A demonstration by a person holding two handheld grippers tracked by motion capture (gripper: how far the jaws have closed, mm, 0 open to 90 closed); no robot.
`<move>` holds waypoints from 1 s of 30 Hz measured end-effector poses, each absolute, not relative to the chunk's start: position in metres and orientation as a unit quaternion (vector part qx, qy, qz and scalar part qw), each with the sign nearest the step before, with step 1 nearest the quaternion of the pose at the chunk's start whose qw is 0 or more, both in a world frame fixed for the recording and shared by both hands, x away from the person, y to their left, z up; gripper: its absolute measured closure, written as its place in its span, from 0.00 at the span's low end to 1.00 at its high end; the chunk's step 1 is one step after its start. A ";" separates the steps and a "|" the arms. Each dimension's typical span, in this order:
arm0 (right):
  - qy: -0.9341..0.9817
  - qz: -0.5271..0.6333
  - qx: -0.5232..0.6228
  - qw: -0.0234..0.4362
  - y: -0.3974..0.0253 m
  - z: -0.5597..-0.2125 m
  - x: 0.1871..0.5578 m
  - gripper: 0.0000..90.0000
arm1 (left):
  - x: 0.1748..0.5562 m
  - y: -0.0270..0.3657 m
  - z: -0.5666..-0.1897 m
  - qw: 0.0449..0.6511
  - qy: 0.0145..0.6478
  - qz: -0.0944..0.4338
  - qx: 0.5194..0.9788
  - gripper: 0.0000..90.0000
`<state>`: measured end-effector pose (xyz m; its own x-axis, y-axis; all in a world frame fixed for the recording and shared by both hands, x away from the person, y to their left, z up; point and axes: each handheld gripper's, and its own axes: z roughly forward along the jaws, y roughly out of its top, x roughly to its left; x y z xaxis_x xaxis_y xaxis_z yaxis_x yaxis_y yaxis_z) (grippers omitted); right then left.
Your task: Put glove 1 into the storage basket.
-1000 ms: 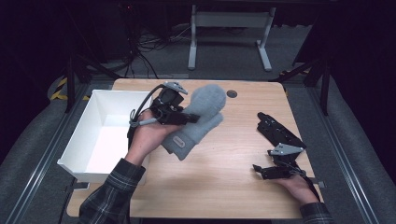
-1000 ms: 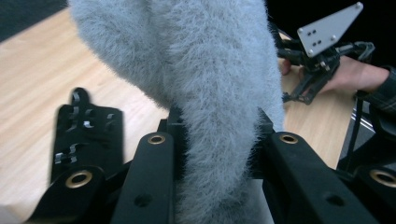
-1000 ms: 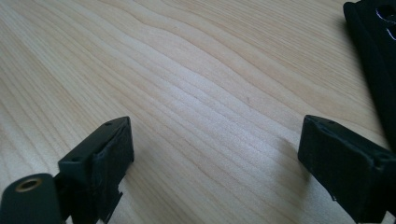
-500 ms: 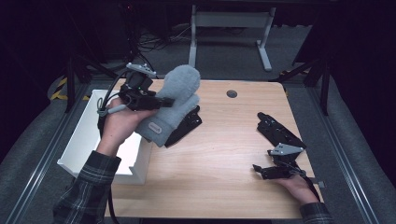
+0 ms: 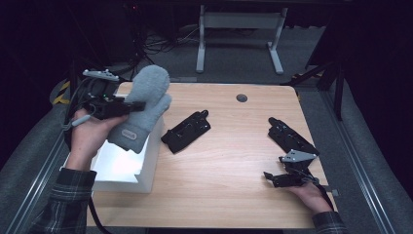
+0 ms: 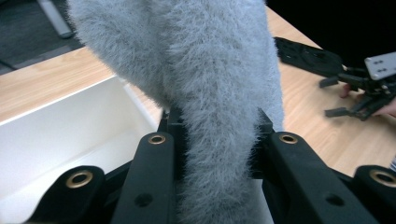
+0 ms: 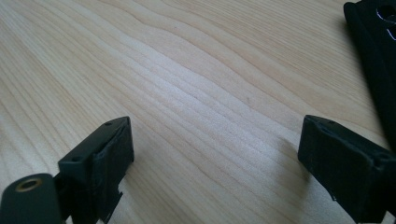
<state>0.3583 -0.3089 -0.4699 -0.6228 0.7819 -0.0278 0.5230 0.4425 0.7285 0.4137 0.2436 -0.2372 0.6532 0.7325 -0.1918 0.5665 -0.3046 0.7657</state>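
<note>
I've got one grey fuzzy mitten (image 5: 141, 105) pinched in the left gripper (image 5: 127, 106), jaws clamped on its lower half; the left gripper view shows the fabric (image 6: 210, 93) squeezed between both jaws. It's held up off the table, cuff end hanging over the right wall of the white bin (image 5: 151, 156), with the mitten tip pointing up and away.

The bin sits at the table's left edge and partly overhangs it. One bin, inside bare as far as I can see in the left gripper view (image 6: 70, 135).

Table (image 5: 229, 161) count: two flat black parts. One (image 5: 186, 131) lies just right of the bin, near centre. The other (image 5: 290, 137) lies along the right side, close to the right edge.

The right gripper (image 5: 280, 176) is low at the near right corner, jaws wide apart with nothing between them. The right gripper view shows bare wood (image 7: 201, 102) between the jaws and the black part's edge (image 7: 373, 46) at top right.

Open room: a wide bare strip of wood between the two black parts, and the whole near edge between bin and right gripper. One dark round grommet (image 5: 241, 98) near the far edge.
</note>
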 end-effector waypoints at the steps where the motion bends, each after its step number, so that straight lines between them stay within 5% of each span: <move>1: 0.829 0.352 0.394 0.184 -0.309 -0.470 0.358 0.12 | 0.413 0.250 -0.240 0.427 0.412 0.100 0.799 0.80; 30: 0.829 0.352 0.393 0.184 -0.309 -0.470 0.358 0.12 | 0.431 0.285 -0.368 0.377 0.522 0.041 0.764 0.80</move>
<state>0.3583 -0.3089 -0.4699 -0.6229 0.7818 -0.0282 0.5227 0.4427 0.7286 0.4313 0.2853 -0.3679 0.4511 0.8285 -0.3316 0.7669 -0.1699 0.6188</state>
